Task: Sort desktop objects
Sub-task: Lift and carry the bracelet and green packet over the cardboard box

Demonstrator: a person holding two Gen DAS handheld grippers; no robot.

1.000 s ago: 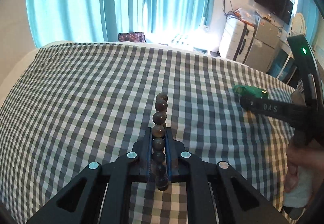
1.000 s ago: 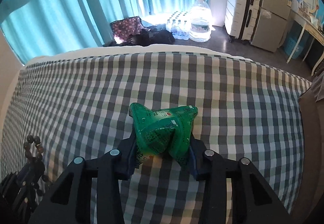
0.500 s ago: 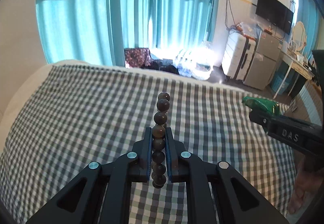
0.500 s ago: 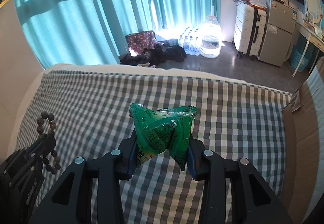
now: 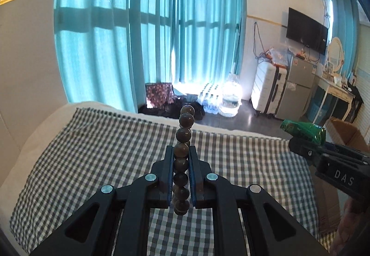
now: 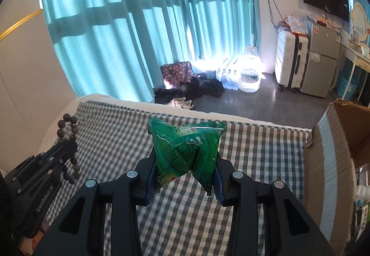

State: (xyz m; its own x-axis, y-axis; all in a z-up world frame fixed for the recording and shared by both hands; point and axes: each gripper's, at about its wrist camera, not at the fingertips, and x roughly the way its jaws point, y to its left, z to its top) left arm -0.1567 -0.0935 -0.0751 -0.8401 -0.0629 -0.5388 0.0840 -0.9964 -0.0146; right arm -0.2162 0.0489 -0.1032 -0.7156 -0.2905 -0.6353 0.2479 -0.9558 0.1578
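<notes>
At nine o'clock, the left gripper [image 6: 67, 152] was clamped on a bead bracelet [image 6: 69, 138], lifted clear of the checked bed [image 6: 254, 149]. At centre, the right gripper [image 6: 185, 175] squeezed a green packet [image 6: 185, 152]. At three o'clock stood a cardboard box [image 6: 328, 152], probably their destination.

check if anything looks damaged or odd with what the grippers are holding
The green packet in the right gripper is crumpled, pinched in at the middle between the pads. The bead bracelet sits clamped edge-on in the left gripper, beads intact. Nothing looks torn or spilled.
</notes>
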